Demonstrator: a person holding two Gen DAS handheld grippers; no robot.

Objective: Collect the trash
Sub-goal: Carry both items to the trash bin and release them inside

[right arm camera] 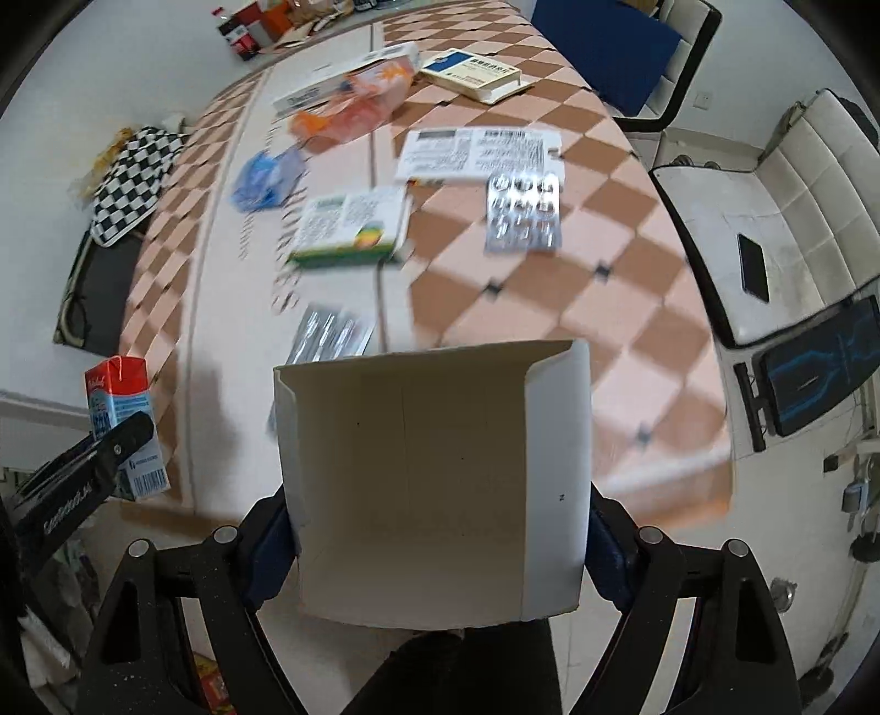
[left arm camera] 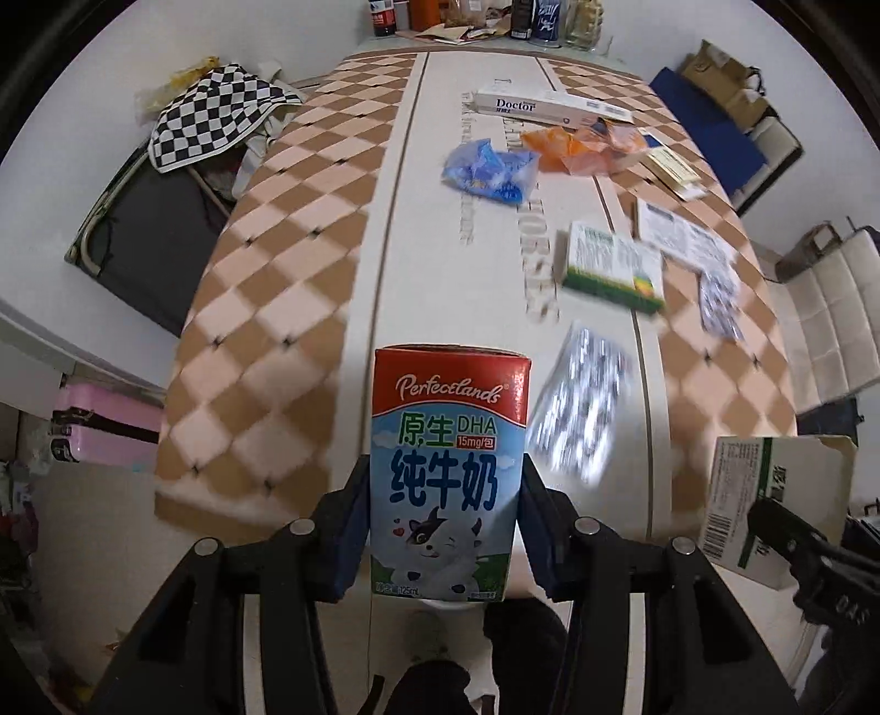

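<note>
My left gripper [left arm camera: 443, 528] is shut on a small red and blue milk carton [left arm camera: 448, 467], held upright off the table's near end; the carton also shows in the right wrist view [right arm camera: 124, 418]. My right gripper [right arm camera: 440, 528] is shut on an open white cardboard box [right arm camera: 434, 484], its empty inside facing the camera; the box also shows in the left wrist view [left arm camera: 770, 506]. On the checkered table [left arm camera: 264, 308] lie a green medicine box [left arm camera: 610, 267], foil blister packs [left arm camera: 583, 412], a blue wrapper [left arm camera: 492, 170], an orange wrapper [left arm camera: 577, 146] and a long white "Doctor" box [left arm camera: 550, 107].
A printed leaflet [right arm camera: 473, 151] and a second blister pack [right arm camera: 522, 212] lie on the table's right half, a blue-white box [right arm camera: 473, 71] farther back. Bottles and clutter [left arm camera: 467, 19] stand at the far end. White chairs [right arm camera: 770, 220] stand right, a checkered cloth [left arm camera: 214, 113] left.
</note>
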